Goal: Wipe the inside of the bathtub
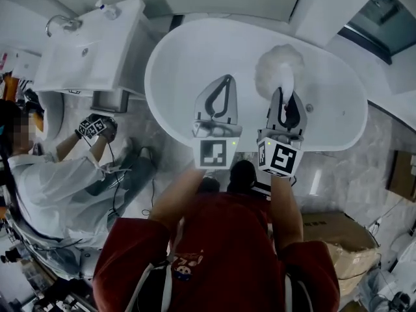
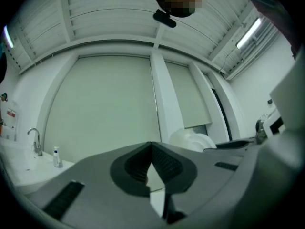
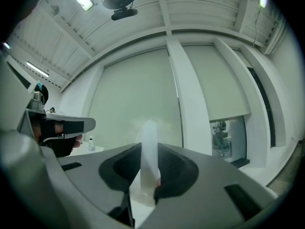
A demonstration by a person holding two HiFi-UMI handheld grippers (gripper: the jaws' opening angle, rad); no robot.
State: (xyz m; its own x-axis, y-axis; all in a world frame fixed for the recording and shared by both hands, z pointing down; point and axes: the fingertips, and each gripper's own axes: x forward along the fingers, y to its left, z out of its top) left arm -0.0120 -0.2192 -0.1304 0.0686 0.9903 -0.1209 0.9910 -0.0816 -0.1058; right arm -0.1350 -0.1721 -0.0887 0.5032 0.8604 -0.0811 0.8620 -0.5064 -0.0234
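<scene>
Bathtub (image 1: 195, 51), white and oval, lies straight below the person in the head view, with both grippers held over its near half. The left gripper (image 1: 227, 80) points into the basin with its jaws together and nothing in them. The right gripper (image 1: 285, 93), just beside it, clamps the white handle (image 1: 285, 78) of a fluffy white duster (image 1: 274, 62), whose head sits over the tub's inside. A white washbasin counter (image 1: 97, 51) with a faucet (image 1: 62, 23) stands left of the tub.

In the left gripper view, the left gripper (image 2: 151, 148) has its dark ribbed pads meeting at the tips, empty. The faucet (image 2: 34, 138) and a small bottle (image 2: 57, 156) show at the far left.

In the right gripper view, the right gripper (image 3: 149, 148) is closed on the upright handle (image 3: 150, 132); the duster's head beyond it is only a pale blur.
</scene>
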